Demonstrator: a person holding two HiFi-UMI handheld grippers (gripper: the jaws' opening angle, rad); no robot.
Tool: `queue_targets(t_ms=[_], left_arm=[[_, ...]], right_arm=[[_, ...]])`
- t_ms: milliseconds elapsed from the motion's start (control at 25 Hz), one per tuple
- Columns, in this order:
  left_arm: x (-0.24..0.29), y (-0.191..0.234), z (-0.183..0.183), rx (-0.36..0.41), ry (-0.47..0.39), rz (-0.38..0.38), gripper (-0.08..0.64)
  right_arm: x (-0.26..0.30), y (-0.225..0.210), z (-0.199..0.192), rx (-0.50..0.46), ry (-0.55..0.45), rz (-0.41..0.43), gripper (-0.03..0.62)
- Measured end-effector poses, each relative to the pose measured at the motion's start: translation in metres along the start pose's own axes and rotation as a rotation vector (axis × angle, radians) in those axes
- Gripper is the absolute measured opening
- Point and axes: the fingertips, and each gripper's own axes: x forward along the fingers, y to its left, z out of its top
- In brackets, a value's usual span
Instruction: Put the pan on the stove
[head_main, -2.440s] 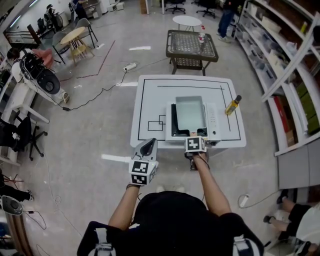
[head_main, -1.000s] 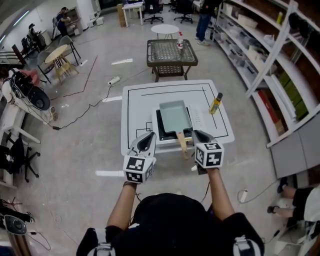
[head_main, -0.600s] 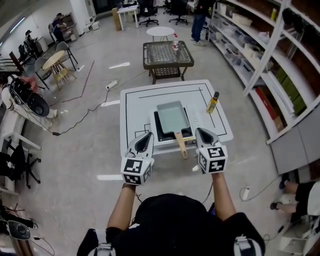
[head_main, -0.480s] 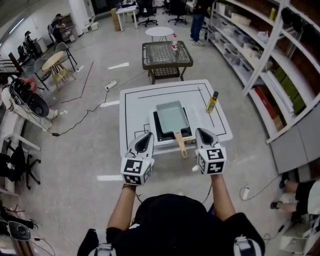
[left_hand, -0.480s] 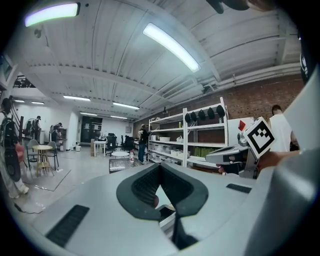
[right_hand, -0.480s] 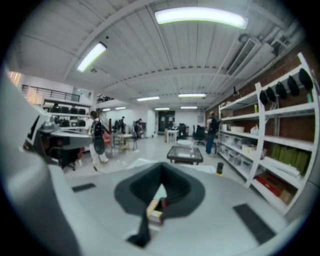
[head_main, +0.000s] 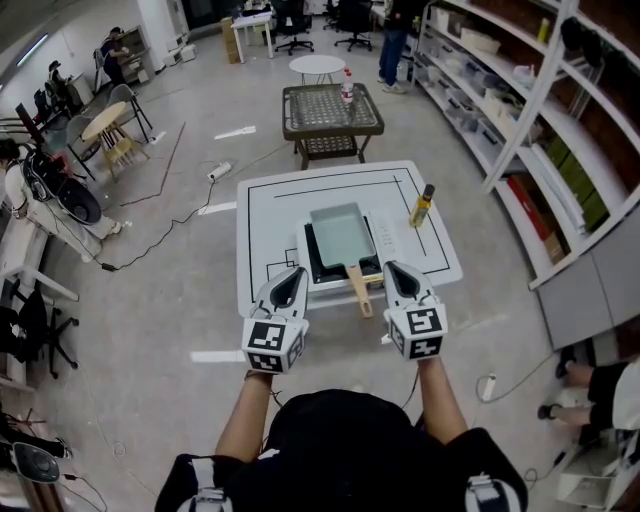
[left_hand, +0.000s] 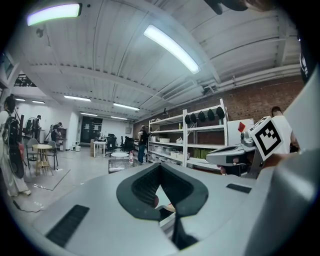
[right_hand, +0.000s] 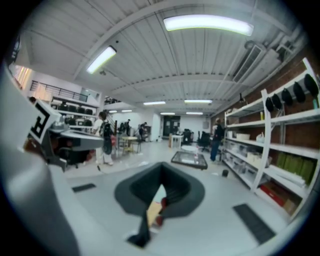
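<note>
The grey rectangular pan sits on the white portable stove, which stands on the white table. Its wooden handle points toward me over the table's near edge. My left gripper hangs shut and empty to the left of the handle, at the table's front edge. My right gripper is shut with nothing in it, just right of the handle and apart from it. In the left gripper view the left gripper has its jaws together. The right gripper looks the same in its own view.
A yellow oil bottle stands at the table's right side. Behind the table are a wicker coffee table and a round white table. Shelving runs along the right. A cable lies on the floor to the left.
The right gripper, earlier shut on the pan's handle, has let go and drawn back to the handle's right. The pan stays on the stove. The left gripper has barely moved.
</note>
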Motion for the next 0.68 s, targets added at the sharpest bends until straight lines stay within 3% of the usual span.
queue_targets(t_ms=[680], left_arm=[[0.004,-0.004,-0.009,-0.015,0.008,0.002,0.026]], right_arm=[[0.001,-0.012,-0.009,0.018,0.022,-0.024,0.034]])
